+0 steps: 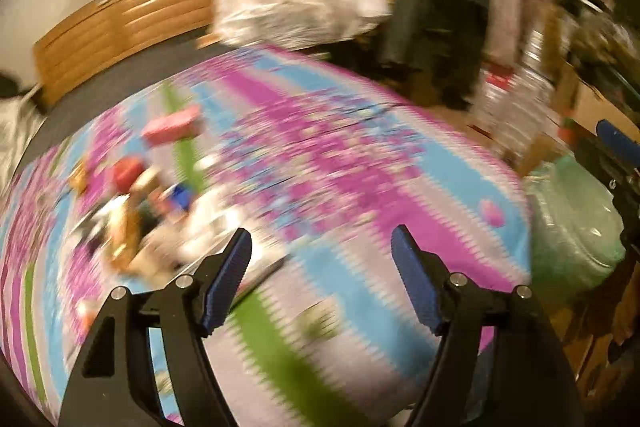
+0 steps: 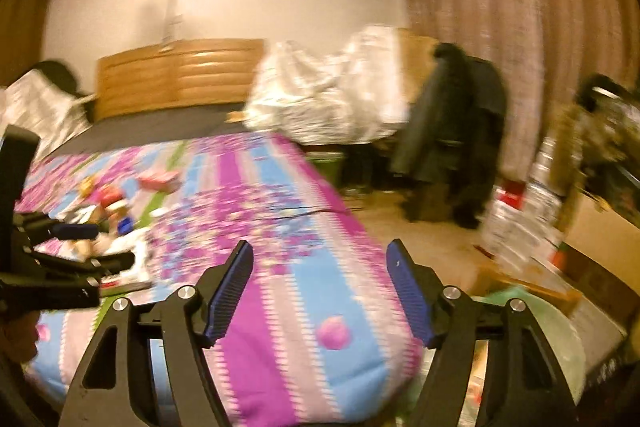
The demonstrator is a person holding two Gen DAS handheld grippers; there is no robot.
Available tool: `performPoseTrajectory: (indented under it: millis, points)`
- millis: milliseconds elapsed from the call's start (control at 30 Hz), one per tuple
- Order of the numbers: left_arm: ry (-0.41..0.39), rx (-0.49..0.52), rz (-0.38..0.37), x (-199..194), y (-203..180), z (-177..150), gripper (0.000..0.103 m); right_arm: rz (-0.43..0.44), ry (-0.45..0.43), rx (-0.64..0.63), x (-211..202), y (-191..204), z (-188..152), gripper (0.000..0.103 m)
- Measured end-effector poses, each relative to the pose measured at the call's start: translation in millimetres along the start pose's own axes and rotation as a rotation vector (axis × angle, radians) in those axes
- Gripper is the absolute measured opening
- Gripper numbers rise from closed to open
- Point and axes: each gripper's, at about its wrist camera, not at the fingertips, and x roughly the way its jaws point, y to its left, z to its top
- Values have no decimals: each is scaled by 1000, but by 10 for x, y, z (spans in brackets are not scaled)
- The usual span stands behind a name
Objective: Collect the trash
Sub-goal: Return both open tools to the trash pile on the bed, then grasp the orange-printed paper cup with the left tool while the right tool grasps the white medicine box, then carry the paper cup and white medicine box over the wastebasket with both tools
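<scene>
A pile of small trash (image 1: 132, 211) lies on the pink, blue and green bedspread (image 1: 360, 167): wrappers, a red piece, a blue piece, all blurred. A pink box (image 1: 176, 125) lies just beyond it. My left gripper (image 1: 322, 239) hangs open over the bedspread, right of the pile, nothing between its blue pads. My right gripper (image 2: 320, 247) is open too, empty, above the bed's near corner. The pile (image 2: 108, 211) shows at left in the right wrist view, with the left gripper (image 2: 104, 247) over it. A pale green bag (image 1: 572, 227) sits beside the bed, also seen low right (image 2: 520, 311).
A wooden headboard (image 2: 180, 75) stands at the far end, a heap of white bedding (image 2: 328, 95) beside it. A dark coat (image 2: 456, 127) hangs before the curtain (image 2: 520, 7). Boxes and clutter (image 2: 528, 211) crowd the floor at right.
</scene>
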Motion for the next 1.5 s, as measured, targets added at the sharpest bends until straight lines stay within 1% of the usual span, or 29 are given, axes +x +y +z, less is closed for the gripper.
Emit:
performPoseTrajectory:
  millis: [100, 133, 200, 267, 300, 367, 400, 433, 467, 567, 600, 667, 700, 767, 800, 833, 900, 967, 1000, 1033, 1067, 1100, 1167, 1200, 1233, 1267, 1333, 1400, 1500]
  points:
    - [16, -90, 71, -122, 451, -224, 69, 74, 17, -80, 116, 368, 18, 78]
    - [26, -127, 91, -157, 614, -298, 69, 120, 26, -120, 164, 545, 17, 80]
    - [42, -210, 137, -241, 940, -456, 69, 173, 40, -165, 248, 708, 12, 82]
    - [53, -286, 177, -309, 1240, -593, 69, 258, 64, -212, 343, 935, -16, 85]
    - [64, -334, 194, -334, 1422, -676, 70, 315, 79, -237, 403, 1070, -25, 87]
    - [97, -396, 206, -320, 1689, -783, 70, 413, 105, -282, 500, 1207, -68, 93]
    - [108, -413, 207, -301, 1771, -811, 70, 472, 116, -328, 569, 1350, -76, 96]
    - [119, -425, 200, -279, 1850, -841, 70, 506, 120, -362, 619, 1428, -93, 98]
    - [136, -435, 183, -231, 1941, -855, 71, 562, 132, -425, 705, 1575, -99, 98]
    - [158, -456, 175, -100, 2064, -891, 76, 657, 189, -584, 958, 1823, -105, 98]
    - [172, -464, 171, -15, 2096, -885, 76, 690, 212, -665, 1075, 1970, -96, 98]
    - [197, -470, 157, 107, 2130, -893, 77, 736, 226, -793, 1223, 2168, -69, 98]
    - [211, -468, 152, 179, 2140, -898, 77, 748, 221, -842, 1274, 2248, -51, 98]
    - [221, -463, 161, 256, 2147, -909, 78, 780, 193, -1003, 1351, 2475, -19, 98]
    - [223, -465, 167, 286, 2160, -915, 78, 786, 186, -1057, 1393, 2540, -19, 98]
    - [228, -473, 167, 315, 2183, -928, 79, 791, 182, -1138, 1453, 2647, -32, 98]
    - [245, -492, 158, 379, 2233, -952, 79, 806, 195, -1269, 1571, 2814, -108, 98]
    - [260, -491, 158, 436, 2250, -958, 79, 809, 211, -1359, 1675, 2922, -199, 98]
    - [261, -479, 169, 457, 2244, -959, 79, 809, 221, -1384, 1723, 2976, -245, 94]
    - [265, -470, 172, 476, 2241, -962, 79, 810, 254, -1411, 1783, 3010, -316, 79]
    - [269, -462, 180, 492, 2236, -967, 77, 805, 275, -1424, 1813, 3025, -380, 67]
    - [265, -456, 191, 488, 2229, -977, 71, 799, 251, -1421, 1804, 3021, -419, 63]
    - [255, -432, 196, 468, 2216, -986, 47, 809, 246, -1378, 1769, 2984, -437, 61]
    - [249, -430, 192, 452, 2224, -995, 42, 807, 249, -1346, 1751, 2957, -436, 61]
    - [243, -437, 185, 430, 2237, -1008, 32, 801, 250, -1306, 1713, 2900, -426, 60]
    - [237, -457, 163, 394, 2261, -1033, 28, 797, 252, -1269, 1667, 2853, -421, 60]
    - [225, -479, 151, 324, 2274, -1057, 27, 797, 255, -1161, 1522, 2699, -373, 60]
    - [206, -470, 151, 247, 2240, -1075, 26, 797, 244, -1091, 1352, 2622, -358, 60]
    - [196, -459, 144, 160, 2172, -1075, 26, 776, 261, -893, 1112, 2424, -280, 60]
